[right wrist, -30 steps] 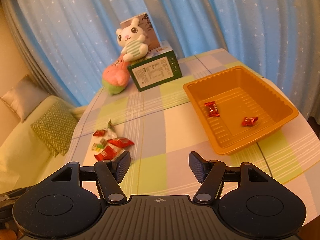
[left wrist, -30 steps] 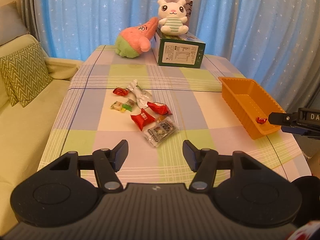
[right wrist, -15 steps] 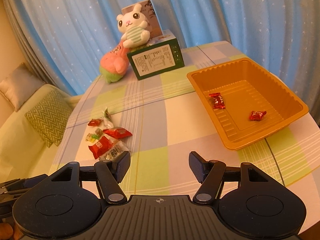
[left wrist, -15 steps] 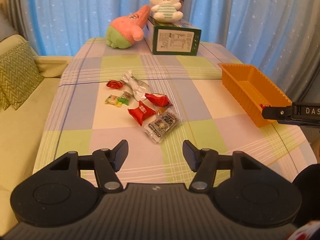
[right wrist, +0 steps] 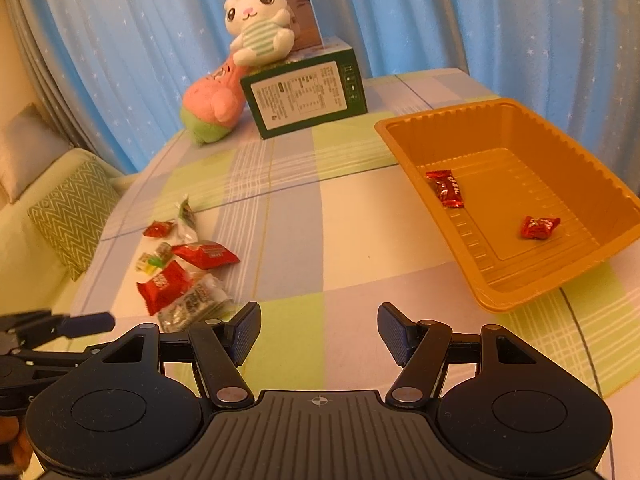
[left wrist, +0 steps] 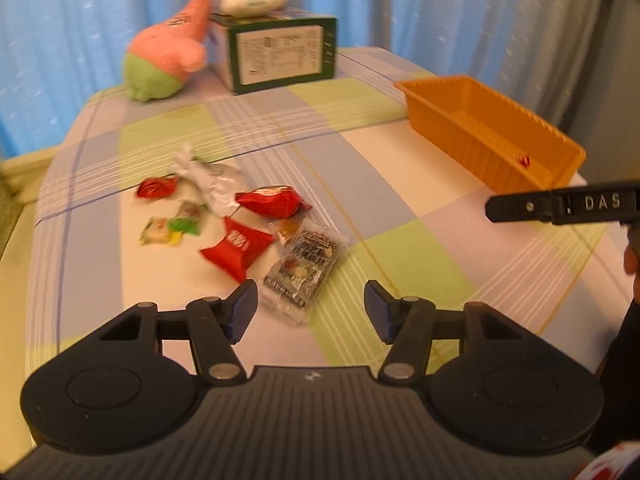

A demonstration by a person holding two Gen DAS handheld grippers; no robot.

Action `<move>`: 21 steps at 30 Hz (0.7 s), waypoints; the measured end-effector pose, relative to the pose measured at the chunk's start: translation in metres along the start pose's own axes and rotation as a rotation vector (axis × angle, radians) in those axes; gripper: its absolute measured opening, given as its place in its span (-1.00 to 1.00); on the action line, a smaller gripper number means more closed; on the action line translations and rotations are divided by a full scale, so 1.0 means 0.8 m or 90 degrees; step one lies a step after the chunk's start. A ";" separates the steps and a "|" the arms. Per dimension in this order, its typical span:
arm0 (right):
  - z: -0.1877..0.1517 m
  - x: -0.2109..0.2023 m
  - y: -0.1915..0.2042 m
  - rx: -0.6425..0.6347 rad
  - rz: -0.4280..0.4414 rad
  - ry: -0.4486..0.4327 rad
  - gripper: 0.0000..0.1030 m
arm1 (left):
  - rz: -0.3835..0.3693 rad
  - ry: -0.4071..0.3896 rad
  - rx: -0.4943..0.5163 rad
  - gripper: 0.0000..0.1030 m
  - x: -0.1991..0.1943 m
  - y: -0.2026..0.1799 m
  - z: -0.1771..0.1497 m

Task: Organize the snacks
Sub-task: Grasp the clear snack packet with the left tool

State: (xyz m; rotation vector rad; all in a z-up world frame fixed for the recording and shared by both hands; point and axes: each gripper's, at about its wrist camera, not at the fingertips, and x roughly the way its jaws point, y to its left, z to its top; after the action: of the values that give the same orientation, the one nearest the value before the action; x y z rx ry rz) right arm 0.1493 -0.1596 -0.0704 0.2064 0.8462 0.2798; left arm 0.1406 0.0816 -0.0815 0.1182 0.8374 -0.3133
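Setting: a home, living-room corner. Evidence: pale sofa (right wrist: 24,240) with a green zigzag cushion (right wrist: 70,216) beside the worktop (right wrist: 320,216); worktop covered in a pastel checked cloth; blue star-printed curtains (right wrist: 120,60) across the back; two plush toys, a white rabbit (right wrist: 258,26) seated on a green carton (right wrist: 306,94) and a pink-and-green one (right wrist: 210,106) leaning against it.

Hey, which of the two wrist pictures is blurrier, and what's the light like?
Left wrist view: motion-smeared, the snack pile and green box are soft, though the left gripper itself stays crisp. Right wrist view: sharp, print on the box shows and both candies in the orange tray are clear. Both: warm yellowish indoor light, soft shadows, fisheye bending at the edges.
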 end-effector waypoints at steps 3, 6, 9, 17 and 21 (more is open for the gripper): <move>0.000 0.016 0.000 -0.008 -0.001 0.007 0.26 | -0.010 0.001 0.038 0.07 0.021 0.001 0.003; -0.001 0.030 0.002 -0.018 0.001 0.014 0.26 | -0.027 0.001 0.055 0.07 0.039 0.007 0.008; -0.002 0.042 0.004 -0.022 0.002 0.022 0.26 | -0.041 0.007 0.069 0.05 0.055 0.012 0.011; -0.002 0.057 0.002 -0.021 -0.001 0.033 0.26 | -0.043 0.040 0.110 -0.13 0.087 0.013 0.012; -0.002 0.061 0.002 -0.019 -0.003 0.035 0.26 | -0.037 0.050 0.096 -0.29 0.087 0.011 0.008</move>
State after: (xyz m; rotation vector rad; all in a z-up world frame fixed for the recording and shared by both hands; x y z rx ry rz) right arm 0.1786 -0.1425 -0.1056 0.1694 0.8968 0.2941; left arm 0.1912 0.0725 -0.1293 0.2483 0.8960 -0.4288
